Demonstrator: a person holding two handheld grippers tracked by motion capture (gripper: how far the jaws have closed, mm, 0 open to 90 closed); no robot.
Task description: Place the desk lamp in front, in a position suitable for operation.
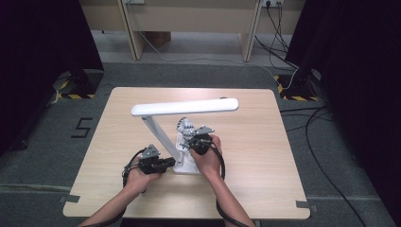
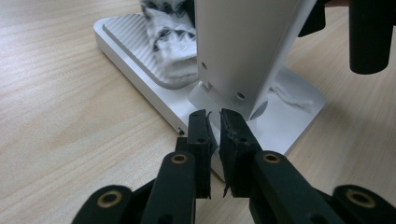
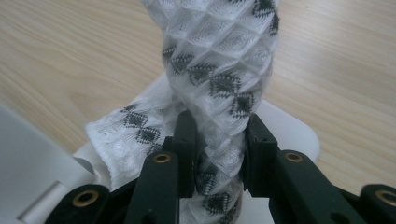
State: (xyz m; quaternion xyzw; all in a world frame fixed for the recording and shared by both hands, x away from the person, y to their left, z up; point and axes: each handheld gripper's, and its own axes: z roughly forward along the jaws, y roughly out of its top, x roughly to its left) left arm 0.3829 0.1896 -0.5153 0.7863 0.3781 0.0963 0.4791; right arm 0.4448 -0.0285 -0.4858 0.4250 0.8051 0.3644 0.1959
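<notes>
With your right gripper (image 3: 212, 140) clamped on the patterned cloth (image 3: 219, 70) lying over the lamp base (image 2: 140, 100) on the bench (image 1: 246, 142), wipe in short strokes while your closed, empty left gripper (image 2: 212, 126) steadies the base.

High cam overhead; both gripper cams close on lamp base (image 2: 140, 93).

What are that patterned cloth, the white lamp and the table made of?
The cloth looks like soft woven cotton: a puffy waffle weave with dark diamonds, bunched between the right tongs. The lamp seems matte white plastic or painted metal; the pictures cannot settle which. Its base has a ribbed pad. The table looks like pale wood-grain laminate, smooth with a slight sheen.
</notes>
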